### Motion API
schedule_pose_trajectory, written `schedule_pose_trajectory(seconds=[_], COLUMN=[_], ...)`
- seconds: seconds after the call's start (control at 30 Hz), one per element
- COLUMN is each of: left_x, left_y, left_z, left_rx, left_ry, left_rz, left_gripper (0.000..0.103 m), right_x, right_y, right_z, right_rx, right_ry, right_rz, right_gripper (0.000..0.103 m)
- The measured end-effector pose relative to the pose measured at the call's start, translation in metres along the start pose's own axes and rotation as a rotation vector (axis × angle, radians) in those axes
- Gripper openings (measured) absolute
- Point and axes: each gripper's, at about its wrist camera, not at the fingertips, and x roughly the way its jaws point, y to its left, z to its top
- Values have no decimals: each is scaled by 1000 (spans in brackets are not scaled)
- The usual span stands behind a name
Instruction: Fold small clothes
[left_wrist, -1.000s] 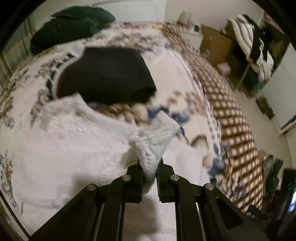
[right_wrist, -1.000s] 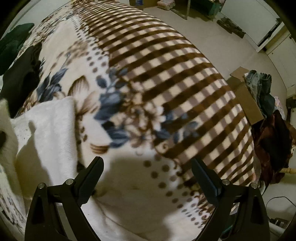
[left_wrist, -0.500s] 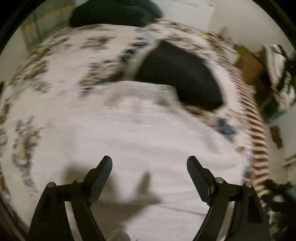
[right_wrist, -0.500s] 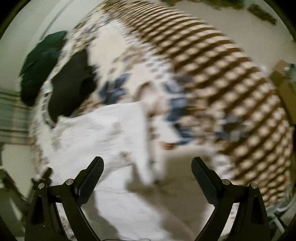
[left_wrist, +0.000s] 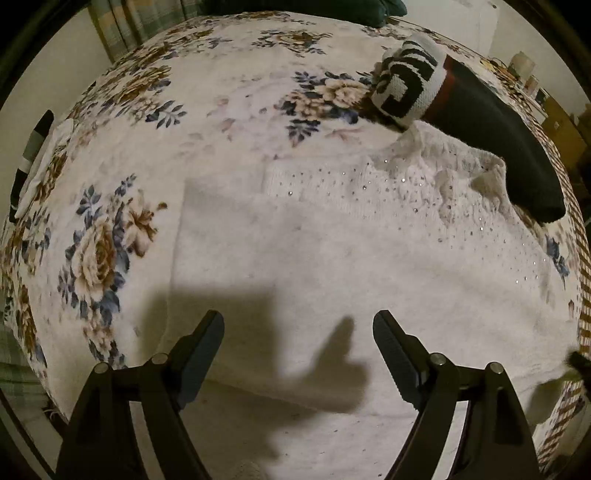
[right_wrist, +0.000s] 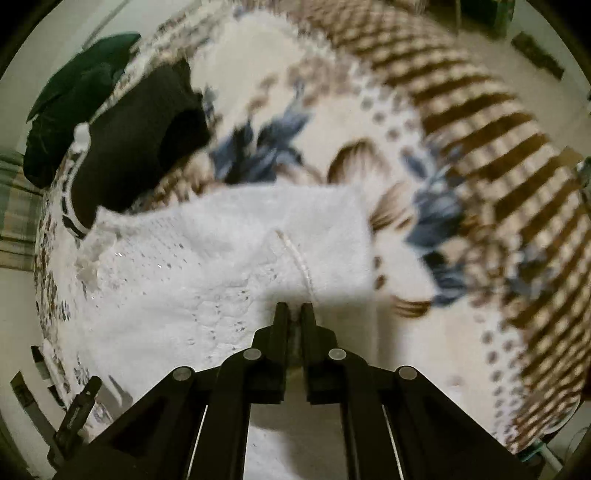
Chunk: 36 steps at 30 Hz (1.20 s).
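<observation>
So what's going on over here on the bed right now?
Someone is folding a white knit top spread on the floral blanket. The right tool is shut on an edge of the top, while the left tool hangs open above it, holding nothing. A folded black garment lies beside the top's far edge.

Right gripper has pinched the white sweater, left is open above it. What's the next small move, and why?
Probably lift the right gripper slightly and carry its pinched edge of the white sweater across toward the body. Its jaws are closed on the knit, while the left gripper hangs open over flat fabric, so it can lower to pin the sweater during the fold.
</observation>
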Motion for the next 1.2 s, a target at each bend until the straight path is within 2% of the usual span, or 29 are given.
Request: schedule_pose_trajectory(seconds=[0.1, 0.2, 0.27, 0.37, 0.43, 0.5, 0.53, 0.63, 0.77, 0.9, 0.93, 0.97, 1.0, 1.1, 1.2], left_x=[2, 7, 9, 8, 7, 3, 0, -8, -15, -18, -18, -18, -18, -16, -19], left_y=[4, 6, 8, 10, 11, 12, 13, 17, 31, 56, 63, 72, 78, 101, 124], left_z=[1, 1, 2, 3, 2, 0, -2, -14, -37, -63, -69, -77, -83, -101, -121], left_rx=[10, 9, 9, 17, 27, 36, 39, 54, 90, 131, 141, 153, 160, 152, 112], left_ry=[5, 19, 23, 22, 26, 27, 27, 30, 64, 77, 74, 73, 74, 93, 93], left_rz=[-12, -21, -27, -30, -35, -42, -49, -56, -62, -68, -79, -83, -86, -107, -91], left_gripper=[82, 82, 82, 82, 82, 82, 82, 82, 82, 82, 82, 82, 82, 82, 82], right_x=[-9, 6, 11, 19, 14, 4, -3, -13, -13, -12, -13, -13, -14, -12, -7], right_y=[-10, -23, -27, -26, -29, -34, -34, -28, -20, -26, -30, -35, -39, -55, -74], right_z=[-5, -9, -11, -9, -9, -12, -15, -32, -64, -99, -108, -117, -126, -149, -171], right_rx=[18, 38, 40, 42, 80, 102, 107, 72, 11, 1, 13, 20, 23, 12, 7], right_ry=[-9, 26, 38, 101, 110, 106, 93, 88, 110, 129, 135, 138, 138, 147, 165], right_rz=[-39, -93, -99, -54, -25, -14, -1, 5, -23, -73, -71, -64, -61, -82, -98], right_gripper=[6, 6, 6, 8, 19, 45, 49, 51, 66, 70, 73, 82, 87, 87, 87])
